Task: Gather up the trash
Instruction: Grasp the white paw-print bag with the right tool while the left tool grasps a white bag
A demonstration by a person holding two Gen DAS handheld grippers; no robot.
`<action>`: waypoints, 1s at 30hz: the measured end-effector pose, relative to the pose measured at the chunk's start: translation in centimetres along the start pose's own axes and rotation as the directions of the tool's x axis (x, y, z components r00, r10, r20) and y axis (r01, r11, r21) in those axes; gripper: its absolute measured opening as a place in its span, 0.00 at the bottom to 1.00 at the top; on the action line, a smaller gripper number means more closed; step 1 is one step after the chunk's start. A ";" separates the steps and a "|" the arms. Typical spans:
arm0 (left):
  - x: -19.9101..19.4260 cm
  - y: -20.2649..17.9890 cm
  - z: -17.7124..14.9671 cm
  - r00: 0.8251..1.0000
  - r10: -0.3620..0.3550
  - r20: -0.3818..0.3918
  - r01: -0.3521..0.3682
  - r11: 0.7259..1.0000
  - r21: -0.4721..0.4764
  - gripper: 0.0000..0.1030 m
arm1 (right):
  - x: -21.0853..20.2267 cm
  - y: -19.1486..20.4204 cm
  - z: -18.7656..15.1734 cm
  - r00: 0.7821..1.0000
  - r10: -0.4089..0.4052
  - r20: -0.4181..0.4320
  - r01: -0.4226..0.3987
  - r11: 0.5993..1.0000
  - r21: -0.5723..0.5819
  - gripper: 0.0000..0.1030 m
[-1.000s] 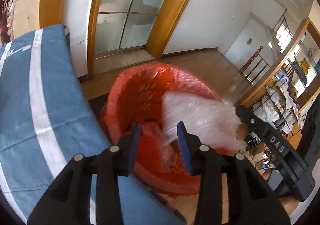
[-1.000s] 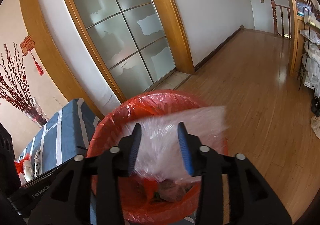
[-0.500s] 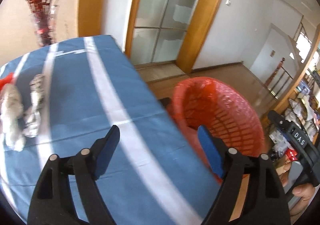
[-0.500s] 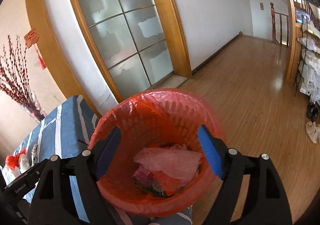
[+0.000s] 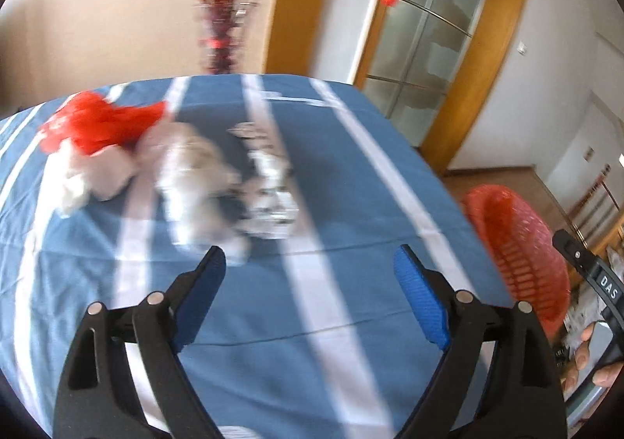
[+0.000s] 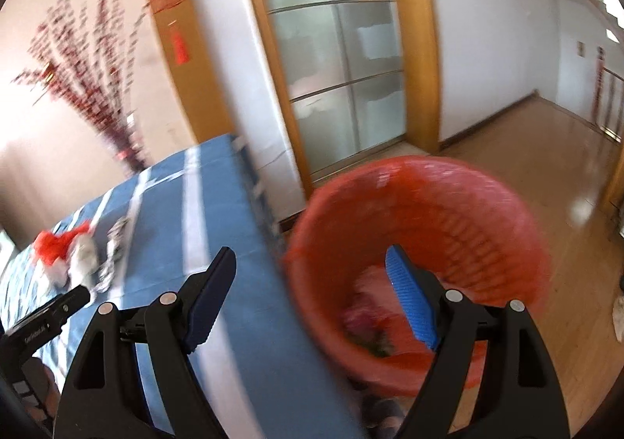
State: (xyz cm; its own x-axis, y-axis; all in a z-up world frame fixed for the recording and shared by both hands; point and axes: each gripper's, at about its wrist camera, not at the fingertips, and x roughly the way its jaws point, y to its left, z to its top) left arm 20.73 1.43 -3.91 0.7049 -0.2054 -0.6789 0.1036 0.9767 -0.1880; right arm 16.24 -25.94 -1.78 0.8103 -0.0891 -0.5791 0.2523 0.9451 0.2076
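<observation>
Several pieces of trash lie on the blue striped tablecloth (image 5: 351,174): a red plastic bag (image 5: 97,121), white crumpled paper (image 5: 97,174), a whitish wrapper (image 5: 191,181) and a silvery crumpled wrapper (image 5: 273,197). My left gripper (image 5: 310,294) is open and empty above the cloth, just short of the trash. The red bin (image 6: 429,244) with a red liner stands beside the table; it also shows in the left wrist view (image 5: 514,244). Plastic trash (image 6: 370,322) lies inside it. My right gripper (image 6: 312,302) is open and empty over the bin's left rim.
A vase of red blossom branches (image 6: 89,80) stands behind the table. A frosted glass door (image 6: 331,49) with a wooden frame is behind the bin. Wooden floor (image 6: 546,150) extends to the right. The table edge (image 6: 269,224) runs beside the bin.
Both grippers opened and the clear plastic dropped into the bin. My left gripper swung left over the table toward the trash. My right gripper turned left toward the table edge.
</observation>
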 end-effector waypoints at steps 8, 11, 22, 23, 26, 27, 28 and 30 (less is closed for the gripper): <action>-1.8 6.8 0.1 0.994 0.105 0.028 -0.103 0.992 -0.075 0.86 | 2.6 8.1 -0.7 0.990 0.117 -0.075 -0.125 0.985 -0.121 0.75; -2.4 9.1 0.3 0.989 0.144 0.038 -0.140 0.986 -0.093 0.86 | 4.6 11.3 -1.1 0.977 0.167 -0.132 -0.186 0.972 -0.143 0.66; -4.2 15.9 1.9 0.958 0.275 0.083 -0.256 0.948 -0.189 0.86 | 10.6 20.2 -1.0 0.933 0.266 -0.244 -0.309 0.938 -0.159 0.46; -4.4 16.5 2.2 0.955 0.283 0.084 -0.262 0.944 -0.202 0.86 | 11.2 20.8 -1.1 0.930 0.262 -0.258 -0.310 0.936 -0.165 0.45; -4.5 17.2 2.7 0.951 0.296 0.088 -0.271 0.938 -0.217 0.86 | 12.7 22.1 -1.7 0.919 0.249 -0.306 -0.313 0.933 -0.179 0.44; -4.4 17.2 2.8 0.951 0.296 0.088 -0.272 0.938 -0.215 0.86 | 13.1 22.4 -1.9 0.912 0.246 -0.328 -0.316 0.932 -0.180 0.42; -4.3 17.2 2.9 0.952 0.294 0.085 -0.271 0.939 -0.212 0.86 | 13.0 22.5 -1.7 0.916 0.247 -0.316 -0.313 0.933 -0.180 0.37; -4.0 16.9 3.0 0.955 0.287 0.080 -0.266 0.942 -0.205 0.86 | 12.9 22.9 -1.7 0.921 0.231 -0.315 -0.307 0.927 -0.216 0.17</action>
State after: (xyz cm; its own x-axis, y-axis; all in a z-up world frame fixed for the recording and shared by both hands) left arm 21.80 18.90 -2.26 0.7586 0.0893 -0.6454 -0.2336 0.9620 -0.1416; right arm 31.59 -4.91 -5.85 0.6378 0.2353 -0.7334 -0.1286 0.9714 0.1999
